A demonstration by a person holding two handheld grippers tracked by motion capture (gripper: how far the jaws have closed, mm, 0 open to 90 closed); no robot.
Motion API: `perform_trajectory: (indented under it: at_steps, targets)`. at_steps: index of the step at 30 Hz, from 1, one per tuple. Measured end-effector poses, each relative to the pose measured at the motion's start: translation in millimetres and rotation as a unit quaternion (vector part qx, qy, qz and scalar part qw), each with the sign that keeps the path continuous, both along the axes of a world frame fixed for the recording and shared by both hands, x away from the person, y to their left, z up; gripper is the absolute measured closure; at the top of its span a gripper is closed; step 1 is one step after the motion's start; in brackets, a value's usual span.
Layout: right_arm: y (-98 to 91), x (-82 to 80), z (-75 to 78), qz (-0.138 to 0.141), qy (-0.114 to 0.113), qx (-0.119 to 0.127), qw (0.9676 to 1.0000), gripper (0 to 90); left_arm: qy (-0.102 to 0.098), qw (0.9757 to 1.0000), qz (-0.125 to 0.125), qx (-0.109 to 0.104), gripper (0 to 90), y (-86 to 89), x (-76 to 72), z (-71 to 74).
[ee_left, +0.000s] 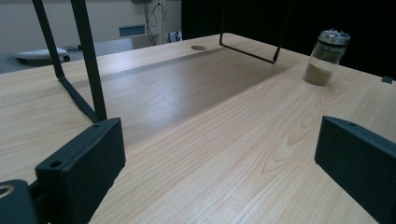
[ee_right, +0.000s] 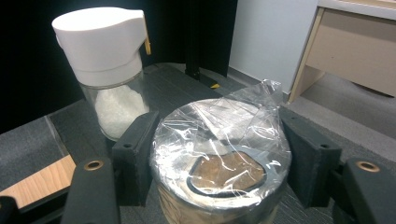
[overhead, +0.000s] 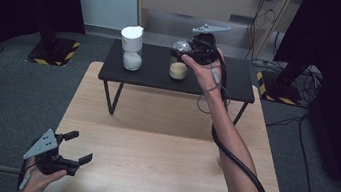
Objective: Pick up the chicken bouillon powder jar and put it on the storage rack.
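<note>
A glass jar [overhead: 178, 70] of beige powder stands on the low black shelf [overhead: 151, 76], its metal lid [ee_right: 219, 172] wrapped in clear film. My right gripper [overhead: 180, 53] reaches over it from the right and is shut on the lid, one jaw on each side [ee_right: 217, 140]. Left of it stands a jar of white grains [overhead: 131, 47] with a white pouring lid [ee_right: 105, 70]. My left gripper [overhead: 79, 146] hovers open near the table's front left corner, with nothing between its jaws [ee_left: 219, 158].
The shelf sits on a light wooden table [overhead: 160, 155], its thin black legs [ee_left: 88, 70] standing on the wood. A third jar [ee_left: 325, 57] with a metal lid and brown powder stands on the table in the left gripper view. Grey floor and dark curtains surround the table.
</note>
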State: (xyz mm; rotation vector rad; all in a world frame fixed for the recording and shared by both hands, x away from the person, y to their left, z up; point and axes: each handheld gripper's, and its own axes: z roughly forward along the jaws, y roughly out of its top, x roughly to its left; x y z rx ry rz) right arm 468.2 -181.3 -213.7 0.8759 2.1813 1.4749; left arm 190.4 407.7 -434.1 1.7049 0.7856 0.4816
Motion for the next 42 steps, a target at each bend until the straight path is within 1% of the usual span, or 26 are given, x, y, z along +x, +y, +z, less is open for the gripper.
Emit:
perform_trajectory:
  at_steps: [2, 10, 14, 17, 21, 28, 29, 31, 32, 33, 34, 35, 36, 37, 38, 40, 42]
  targets:
    - [-0.5, 0.7, -1.8, 0.000, 0.000, 0.003, 1.0000, 34.9, 0.000, 1.0000, 0.000, 0.000, 0.6, 0.1, 0.0, -0.1]
    - [1.0, 2.6, -4.7, -0.003, 0.004, -0.001, 1.0000, 34.9, 0.000, 1.0000, -0.001, 0.000, 0.6, 0.0, 0.1, -0.2]
    - [-0.2, 3.1, -8.5, -0.007, 0.006, 0.002, 1.0000, 34.9, -0.001, 1.0000, -0.001, 0.000, 0.6, 0.1, 0.0, -0.1]
    - [-2.1, 3.2, -10.5, -0.008, 0.006, 0.008, 0.9999, 34.8, 0.000, 1.0000, -0.001, 0.000, 0.6, -0.2, 0.1, -0.1]
    - [-2.8, 2.7, -12.1, -0.006, 0.003, 0.010, 0.9999, 34.8, 0.000, 1.0000, -0.001, 0.000, 0.6, -0.2, 0.1, -0.1]
    - [0.3, 1.1, -12.9, -0.008, -0.002, 0.007, 0.9999, 34.1, -0.001, 1.0000, -0.001, 0.000, 0.6, -0.2, 0.0, -0.1]
    - [-0.6, 1.3, -13.8, -0.008, -0.001, 0.013, 0.9999, 32.5, -0.001, 1.0000, -0.001, 0.000, 0.6, -0.2, -0.1, -0.1]
    - [-3.0, -0.3, -16.2, -0.011, -0.006, 0.027, 0.9996, 27.8, -0.001, 1.0000, -0.001, 0.000, 0.6, -0.2, -0.2, -0.1]
    - [-3.0, -0.3, -16.2, -0.011, -0.006, 0.027, 0.9996, 27.8, -0.001, 1.0000, -0.001, 0.000, 0.6, -0.2, -0.2, 0.0]
    - [-4.2, -1.4, -15.1, -0.012, -0.012, 0.030, 0.9994, 23.0, -0.001, 1.0000, -0.001, 0.000, 0.6, -0.2, -0.2, -0.1]
    - [-5.2, -1.8, -14.5, -0.011, -0.013, 0.033, 0.9993, 20.5, -0.001, 1.0000, -0.001, 0.000, 0.6, -0.2, -0.2, 0.0]
    - [-5.2, -1.8, -14.5, -0.011, -0.013, 0.033, 0.9993, 20.5, -0.001, 1.0000, -0.001, 0.000, 0.6, -0.2, -0.1, 0.0]
    - [-7.3, -3.1, -12.4, -0.008, -0.016, 0.036, 0.9992, 15.2, -0.001, 1.0000, -0.001, 0.000, 0.6, -0.4, -0.2, 0.0]
    - [-7.3, -3.1, -12.4, -0.008, -0.016, 0.036, 0.9992, 15.2, -0.001, 1.0000, -0.001, 0.000, 0.6, -0.4, -0.2, 0.0]
    - [-8.4, -7.0, -8.8, -0.011, -0.026, 0.034, 0.9990, 11.8, -0.001, 1.0000, -0.001, 0.001, 0.6, -0.4, -0.1, 0.2]
    - [-9.3, -9.1, -6.5, -0.012, -0.030, 0.033, 0.9990, 10.4, -0.001, 1.0000, -0.001, 0.001, 0.6, -0.7, -0.1, 0.2]
    - [-13.2, -14.7, 2.0, -0.008, -0.040, 0.026, 0.9988, 9.1, -0.001, 1.0000, -0.001, 0.001, 0.6, -0.7, -0.2, 0.3]
